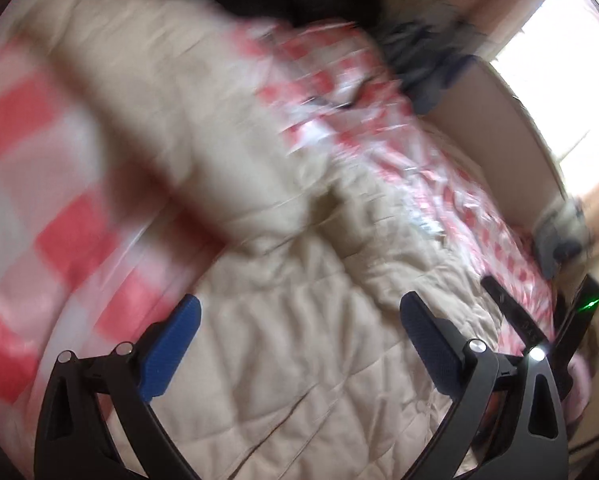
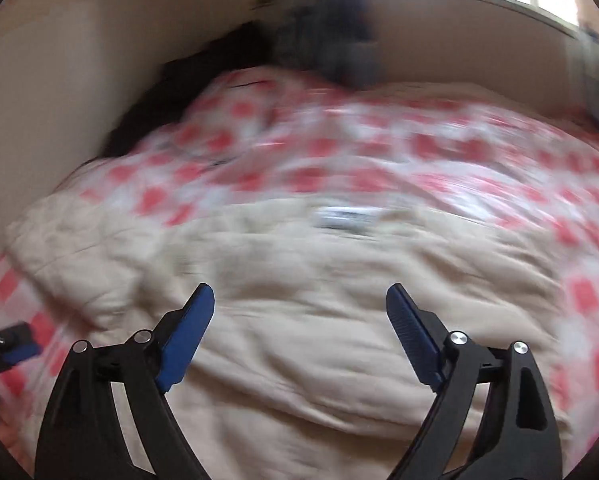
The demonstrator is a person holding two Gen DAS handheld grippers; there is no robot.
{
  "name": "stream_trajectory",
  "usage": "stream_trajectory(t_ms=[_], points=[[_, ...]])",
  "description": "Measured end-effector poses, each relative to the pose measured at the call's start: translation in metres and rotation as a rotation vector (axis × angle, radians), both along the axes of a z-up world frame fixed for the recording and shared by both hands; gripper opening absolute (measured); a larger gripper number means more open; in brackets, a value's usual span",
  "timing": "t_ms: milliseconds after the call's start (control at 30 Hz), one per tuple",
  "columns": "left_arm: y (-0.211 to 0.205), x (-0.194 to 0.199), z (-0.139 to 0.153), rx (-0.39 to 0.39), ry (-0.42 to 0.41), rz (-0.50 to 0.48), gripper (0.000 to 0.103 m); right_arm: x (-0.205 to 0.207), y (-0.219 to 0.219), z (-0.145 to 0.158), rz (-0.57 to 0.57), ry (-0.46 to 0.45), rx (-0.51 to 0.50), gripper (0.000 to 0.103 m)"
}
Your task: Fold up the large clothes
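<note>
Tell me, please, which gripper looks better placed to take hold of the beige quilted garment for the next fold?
Probably the right gripper: its open jaws face the beige quilted garment squarely. The left gripper, also open, sits over its lower part, near the checked cover.

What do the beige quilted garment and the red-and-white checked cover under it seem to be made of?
The beige quilted garment looks like padded woven fabric with a matte finish: stitched lines cross it and it puffs softly between them. The red-and-white checked cover could be plastic sheet or glossy cloth: in the left wrist view it crinkles with bright glints. Motion blur leaves both uncertain.
</note>
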State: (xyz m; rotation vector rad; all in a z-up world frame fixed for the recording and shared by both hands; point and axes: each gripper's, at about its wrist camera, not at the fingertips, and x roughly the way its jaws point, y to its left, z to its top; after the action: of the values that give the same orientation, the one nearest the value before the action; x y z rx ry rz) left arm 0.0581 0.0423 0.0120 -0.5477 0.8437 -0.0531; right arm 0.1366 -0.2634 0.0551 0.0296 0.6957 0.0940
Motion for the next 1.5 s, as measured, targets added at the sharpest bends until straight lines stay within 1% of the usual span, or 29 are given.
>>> stream_trajectory(t_ms=[67, 133, 200, 267, 300, 333, 367, 400, 433, 467, 500, 533, 600, 633, 733, 833, 867, 900, 933, 967, 1000, 1067, 1100, 1167, 1233, 1300, 1367, 1433, 1500], points=[[-0.029, 0.026, 0.016, 0.046, -0.060, -0.092, 0.095, -0.016, -0.051, -0.002, -0.140, 0.002, 0.037, 0.085], [-0.057, 0.052, 0.024, 0.086, -0.094, -0.153, 0.095, -0.023, -0.086, -0.013, -0.236, 0.030, 0.071, 0.085], [-0.090, 0.085, 0.018, 0.167, -0.108, -0.208, 0.095, -0.022, -0.108, -0.032, -0.262, 0.084, 0.094, 0.085], [-0.113, 0.108, 0.003, 0.244, -0.096, -0.244, 0.095, -0.020, -0.120, -0.061, -0.253, 0.165, 0.112, 0.085], [-0.125, 0.120, -0.010, 0.319, -0.071, -0.257, 0.096, -0.016, -0.122, -0.074, -0.244, 0.198, 0.099, 0.086], [-0.136, 0.137, -0.034, 0.434, 0.013, -0.273, 0.096, -0.015, -0.121, -0.079, -0.232, 0.216, 0.080, 0.087], [-0.138, 0.150, -0.058, 0.491, 0.113, -0.281, 0.096, -0.013, -0.118, -0.078, -0.222, 0.225, 0.059, 0.087], [-0.135, 0.158, -0.077, 0.483, 0.172, -0.287, 0.097, -0.015, -0.120, -0.073, -0.219, 0.210, 0.076, 0.087], [-0.130, 0.157, -0.085, 0.468, 0.152, -0.273, 0.097, -0.022, -0.122, -0.062, -0.218, 0.150, 0.126, 0.087], [-0.129, 0.154, -0.086, 0.478, 0.137, -0.266, 0.097, -0.027, -0.122, -0.055, -0.224, 0.098, 0.148, 0.087], [-0.129, 0.152, -0.086, 0.492, 0.126, -0.260, 0.097, -0.029, -0.123, -0.050, -0.236, 0.071, 0.131, 0.090], [-0.131, 0.150, -0.087, 0.505, 0.116, -0.254, 0.097, -0.026, -0.124, -0.053, -0.237, 0.079, 0.116, 0.096], [-0.136, 0.148, -0.089, 0.529, 0.106, -0.249, 0.098, -0.008, -0.130, -0.088, -0.226, 0.231, 0.079, 0.096], [-0.139, 0.149, -0.091, 0.543, 0.104, -0.247, 0.098, -0.006, -0.129, -0.094, -0.211, 0.241, 0.060, 0.096], [-0.140, 0.149, -0.091, 0.569, 0.106, -0.247, 0.098, -0.010, -0.124, -0.080, -0.227, 0.239, 0.022, 0.096], [-0.132, 0.149, -0.084, 0.533, 0.117, -0.272, 0.097, -0.029, -0.114, -0.056, -0.256, 0.129, 0.048, 0.096], [-0.126, 0.147, -0.078, 0.513, 0.121, -0.287, 0.097, -0.029, -0.114, -0.054, -0.260, 0.121, 0.046, 0.096], [-0.120, 0.144, -0.071, 0.498, 0.119, -0.283, 0.097, -0.022, -0.114, -0.060, -0.261, 0.157, 0.049, 0.096], [-0.107, 0.136, -0.056, 0.467, 0.093, -0.258, 0.097, -0.013, -0.118, -0.080, -0.252, 0.266, 0.059, 0.096], [-0.092, 0.126, -0.040, 0.431, 0.055, -0.236, 0.097, -0.012, -0.118, -0.088, -0.239, 0.273, 0.046, 0.096], [-0.075, 0.116, -0.022, 0.397, 0.021, -0.214, 0.097, -0.013, -0.117, -0.084, -0.238, 0.256, 0.042, 0.096], [-0.022, 0.087, 0.020, 0.315, -0.053, -0.155, 0.097, -0.020, -0.119, -0.063, -0.264, 0.206, 0.085, 0.096], [-0.003, 0.079, 0.031, 0.291, -0.071, -0.131, 0.097, -0.028, -0.118, -0.046, -0.278, 0.149, 0.110, 0.096], [0.061, 0.056, 0.055, 0.210, -0.095, -0.041, 0.097, -0.051, -0.108, -0.026, -0.270, 0.069, 0.114, 0.096], [0.132, 0.041, 0.065, 0.104, -0.084, 0.078, 0.097, -0.067, -0.091, -0.010, -0.236, -0.011, 0.122, 0.096], [0.187, 0.031, 0.067, 0.027, -0.073, 0.181, 0.097, -0.072, -0.072, -0.003, -0.183, -0.051, 0.124, 0.096], [0.235, 0.023, 0.067, -0.041, -0.079, 0.267, 0.097, -0.075, -0.058, 0.002, -0.139, -0.056, 0.116, 0.096], [0.271, 0.021, 0.062, -0.142, -0.068, 0.339, 0.097, -0.071, -0.046, -0.003, -0.121, -0.034, 0.103, 0.096], [0.297, 0.020, 0.056, -0.208, -0.059, 0.422, 0.097, -0.067, -0.045, -0.007, -0.111, -0.015, 0.106, 0.096]])
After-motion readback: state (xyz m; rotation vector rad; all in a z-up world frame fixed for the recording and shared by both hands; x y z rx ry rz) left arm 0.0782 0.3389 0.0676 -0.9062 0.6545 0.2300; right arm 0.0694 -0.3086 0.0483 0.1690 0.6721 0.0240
